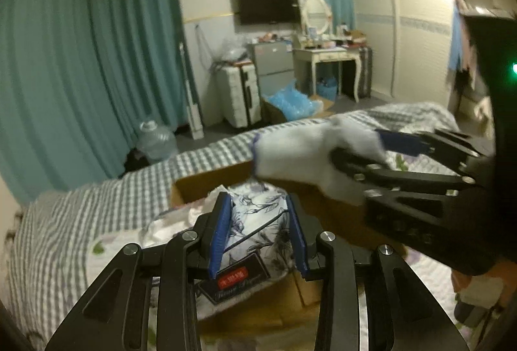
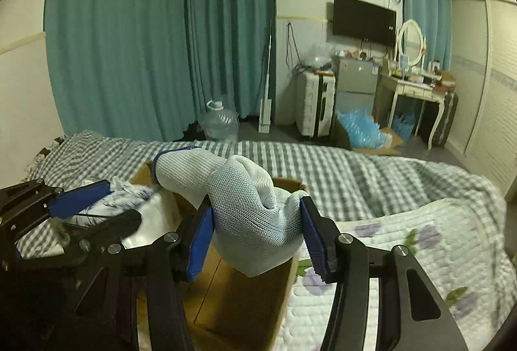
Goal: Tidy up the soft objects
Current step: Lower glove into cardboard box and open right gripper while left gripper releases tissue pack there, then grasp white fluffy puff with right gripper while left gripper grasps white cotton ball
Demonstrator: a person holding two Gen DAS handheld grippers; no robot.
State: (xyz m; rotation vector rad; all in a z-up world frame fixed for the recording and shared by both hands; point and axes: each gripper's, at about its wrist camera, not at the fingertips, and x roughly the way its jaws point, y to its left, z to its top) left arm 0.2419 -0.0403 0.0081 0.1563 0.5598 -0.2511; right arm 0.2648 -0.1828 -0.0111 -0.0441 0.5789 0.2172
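The right gripper (image 2: 257, 233) is clenched on a white knit glove (image 2: 255, 215), its blue pads pressing the bunched fabric from both sides while the glove's blue-edged cuff trails off toward the far left. The glove hangs above an open cardboard box (image 2: 239, 296) that sits on the bed (image 2: 371, 170), and the brown inner walls of the box show directly beneath it. The left gripper (image 1: 258, 234) is grasping a floral-printed fabric package (image 1: 252, 218) with a dark label on its lower front (the lettering is too blurred to read); its pads bear against the package's two sides, and the package lies at the near left side of the same box, partly over its edge. From the left wrist view the glove (image 1: 297, 154) appears just beyond and above the package, carried in from the right by the other gripper (image 1: 378, 154). The bed carries a grey-and-white checked cover and, nearer the camera, a white quilt (image 2: 420, 241) with purple flowers. Behind the bed hang teal curtains (image 2: 155, 28), with a large water jug (image 2: 219, 121) on the floor at their foot.
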